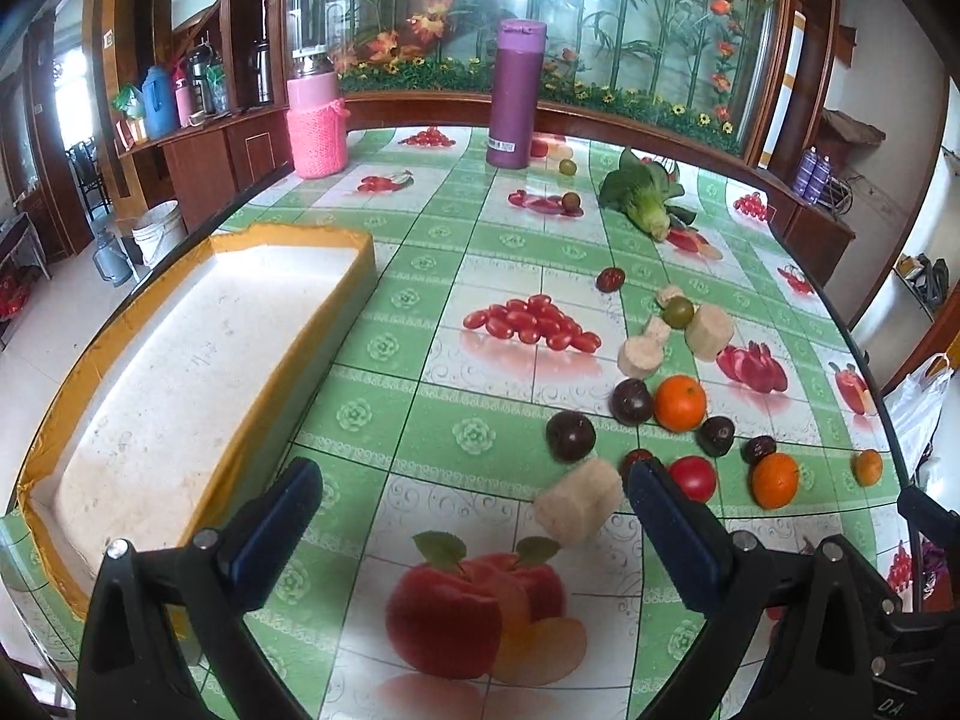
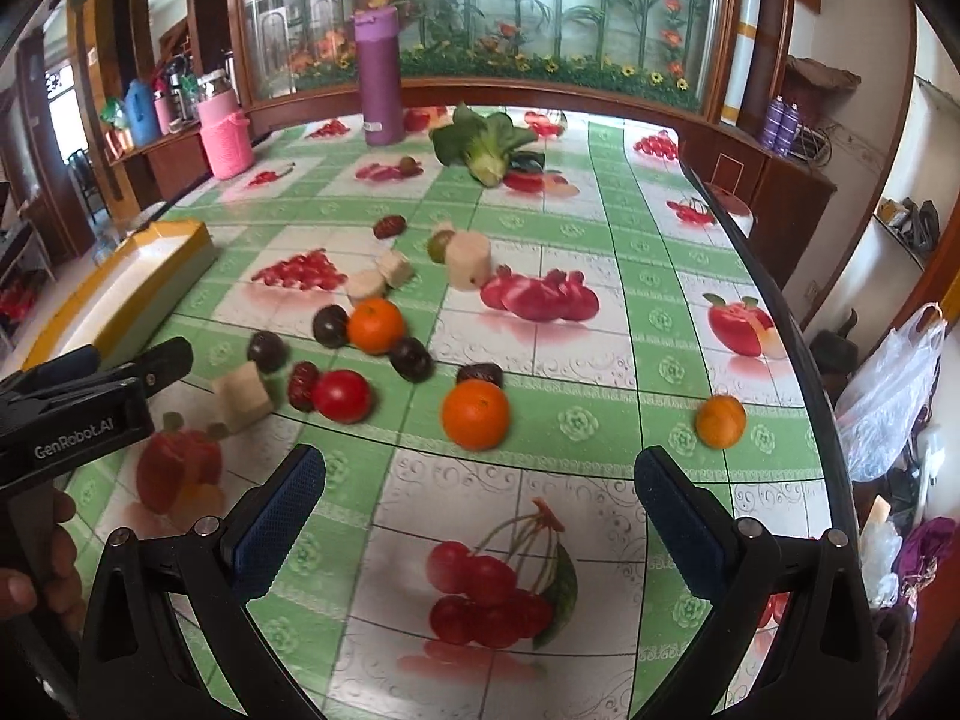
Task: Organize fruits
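Oranges (image 2: 475,414), dark plums (image 1: 570,435), a red tomato (image 2: 341,396) sat loose mid-bench (image 1: 372,414), toward its right edge. Yellow-rimmed tray (image 1: 180,360) at left edge held nothing. Left hand-held gripper (image 1: 474,504) and right hand-held gripper (image 2: 480,489) both gaped wide, gripping nothing.

You have loose fruit scattered on the desk (image 1: 372,420), none held. Two oranges (image 1: 680,402) (image 1: 775,480) and a smaller one (image 1: 868,467) lie well apart. Dark plums (image 1: 570,435) (image 1: 631,401) (image 1: 716,435) sit among them, a red tomato (image 1: 693,477) between. The white tray with yellow rim (image 1: 180,372) stands at left, holding no fruit.
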Demonstrator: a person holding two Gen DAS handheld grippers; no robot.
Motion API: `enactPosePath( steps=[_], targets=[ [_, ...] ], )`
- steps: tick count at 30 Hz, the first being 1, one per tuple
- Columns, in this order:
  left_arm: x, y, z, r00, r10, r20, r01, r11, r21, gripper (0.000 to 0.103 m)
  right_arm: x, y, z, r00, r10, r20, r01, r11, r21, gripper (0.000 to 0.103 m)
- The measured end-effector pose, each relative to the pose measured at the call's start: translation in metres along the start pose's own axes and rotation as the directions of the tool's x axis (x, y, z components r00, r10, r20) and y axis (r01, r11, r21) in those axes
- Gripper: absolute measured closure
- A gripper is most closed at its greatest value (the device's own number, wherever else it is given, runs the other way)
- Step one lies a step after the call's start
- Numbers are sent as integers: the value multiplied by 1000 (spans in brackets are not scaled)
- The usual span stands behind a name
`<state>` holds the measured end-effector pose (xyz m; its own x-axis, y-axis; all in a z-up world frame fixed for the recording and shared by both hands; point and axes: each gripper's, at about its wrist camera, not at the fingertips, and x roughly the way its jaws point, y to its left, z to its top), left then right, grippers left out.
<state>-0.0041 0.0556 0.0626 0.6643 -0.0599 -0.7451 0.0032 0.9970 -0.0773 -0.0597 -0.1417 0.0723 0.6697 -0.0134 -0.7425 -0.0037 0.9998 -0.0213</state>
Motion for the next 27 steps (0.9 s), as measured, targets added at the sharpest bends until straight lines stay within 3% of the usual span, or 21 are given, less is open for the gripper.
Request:
enactPosePath(
  steps=[27],
  targets=[
    [-45, -3, 6, 988, -18, 151, 7, 998, 68, 0, -35, 6, 6, 997, -30, 74, 28, 999, 32, 0]
  ],
)
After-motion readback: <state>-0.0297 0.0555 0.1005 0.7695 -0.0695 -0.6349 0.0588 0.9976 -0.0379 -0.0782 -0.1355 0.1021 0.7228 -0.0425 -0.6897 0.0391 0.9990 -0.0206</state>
